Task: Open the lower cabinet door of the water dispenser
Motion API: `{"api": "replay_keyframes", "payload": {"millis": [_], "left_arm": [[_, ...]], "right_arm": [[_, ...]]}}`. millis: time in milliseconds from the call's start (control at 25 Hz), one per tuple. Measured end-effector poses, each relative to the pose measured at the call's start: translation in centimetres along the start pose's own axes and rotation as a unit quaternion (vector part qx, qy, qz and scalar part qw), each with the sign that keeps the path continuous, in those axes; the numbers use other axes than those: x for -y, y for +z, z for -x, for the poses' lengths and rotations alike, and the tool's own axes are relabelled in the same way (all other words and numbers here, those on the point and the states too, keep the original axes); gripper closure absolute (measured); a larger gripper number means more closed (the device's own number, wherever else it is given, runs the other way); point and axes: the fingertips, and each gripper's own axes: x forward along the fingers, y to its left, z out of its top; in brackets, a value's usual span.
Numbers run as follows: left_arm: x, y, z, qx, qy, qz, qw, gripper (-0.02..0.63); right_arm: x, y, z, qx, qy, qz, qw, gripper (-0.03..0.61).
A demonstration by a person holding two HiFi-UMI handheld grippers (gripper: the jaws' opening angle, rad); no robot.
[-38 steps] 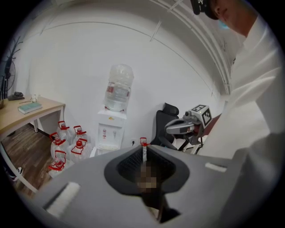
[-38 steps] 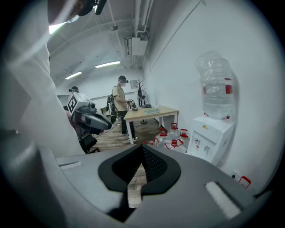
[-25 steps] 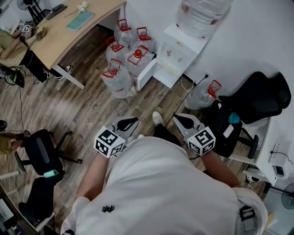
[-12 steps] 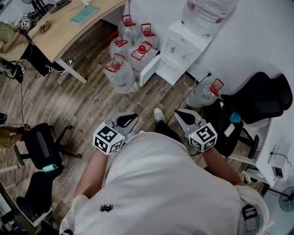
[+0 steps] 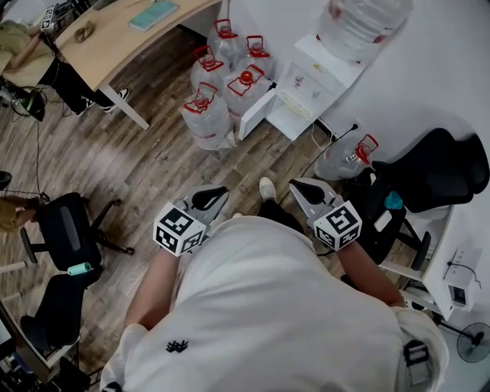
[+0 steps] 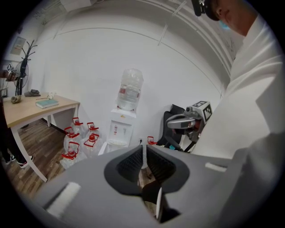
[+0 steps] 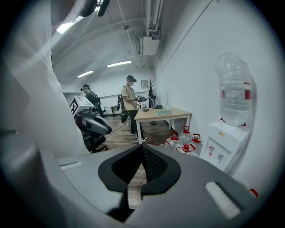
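The white water dispenser point(image 5: 318, 80) stands against the wall with a big clear bottle point(image 5: 360, 23) on top. Its lower cabinet door point(image 5: 256, 115) looks swung out toward the jugs. In the left gripper view the dispenser point(image 6: 121, 131) is far ahead. My left gripper point(image 5: 214, 195) is held in front of the person's body, well short of the dispenser. Its jaws are shut with only a thin slit and nothing between them point(image 6: 144, 149). My right gripper point(image 5: 300, 190) is beside it, shut and empty point(image 7: 141, 147). A shoe point(image 5: 266, 187) shows between the two.
Several water jugs with red caps point(image 5: 222, 84) crowd the floor left of the dispenser. Another jug point(image 5: 344, 161) lies by the wall cable. A black chair point(image 5: 436, 164) is at the right, a desk point(image 5: 115, 38) at the top left, an office chair point(image 5: 65, 233) at the left. Two people point(image 7: 129, 107) stand far off.
In the head view the dispenser and jugs have slid slightly up and to the right. Both grippers stay shut, side by side in front of the body.
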Motion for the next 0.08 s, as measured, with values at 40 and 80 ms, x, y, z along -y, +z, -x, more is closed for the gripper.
{"api": "replay_keyframes", "payload": {"millis": [40,80], "left_arm": [[-0.13,-0.03,0.20,0.001,0.001,0.000,1.0000,0.555],[-0.27,-0.06,0.41,0.002,0.003,0.000,1.0000,0.555]], "right_arm": [[-0.10,0.09,-0.18,0.000,0.001,0.002,1.000,0.578],[-0.21,0.17,-0.36,-0.001,0.001,0.003,1.000,0.578]]}}
